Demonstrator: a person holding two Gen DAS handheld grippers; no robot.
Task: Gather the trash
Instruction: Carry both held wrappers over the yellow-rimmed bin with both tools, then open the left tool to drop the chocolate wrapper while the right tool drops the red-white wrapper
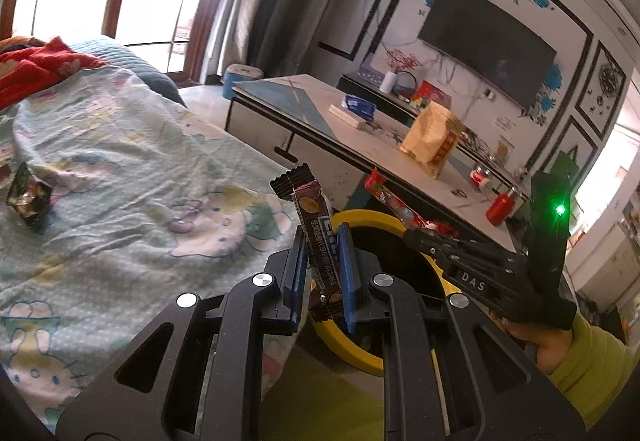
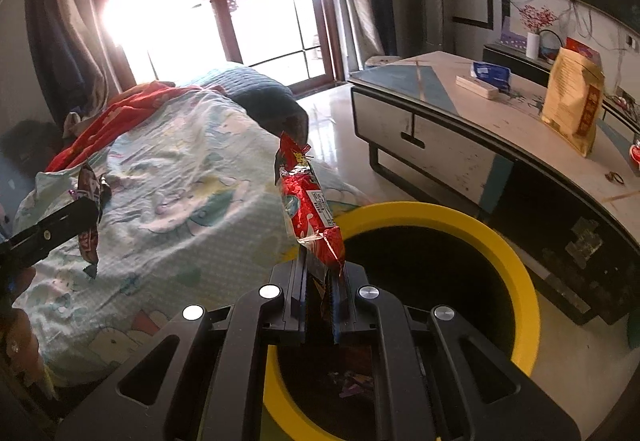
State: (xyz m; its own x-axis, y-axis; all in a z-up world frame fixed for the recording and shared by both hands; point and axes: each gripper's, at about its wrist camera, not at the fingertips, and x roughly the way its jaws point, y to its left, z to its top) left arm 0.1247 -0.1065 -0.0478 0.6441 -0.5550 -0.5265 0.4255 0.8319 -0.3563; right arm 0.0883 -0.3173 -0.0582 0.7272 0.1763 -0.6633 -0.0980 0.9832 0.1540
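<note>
Nearest, the left claw [image 1: 323, 265] is clenched on a brown wrapper [image 1: 316, 237] and the right claw [image 2: 320, 295] on a red wrapper [image 2: 310, 213], both over or just beside the yellow-rimmed bin [image 2: 520, 281]. Some scraps already lie in the bin, so collecting seems well along; these two are not yet dropped. Farther off, a dark wrapper [image 1: 29, 197] lies on the bed [image 1: 140, 169], probably next.

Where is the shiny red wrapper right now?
In the right wrist view the red wrapper sticks up from the shut right tongs, just above the yellow-rimmed bin, beside the bed.
</note>
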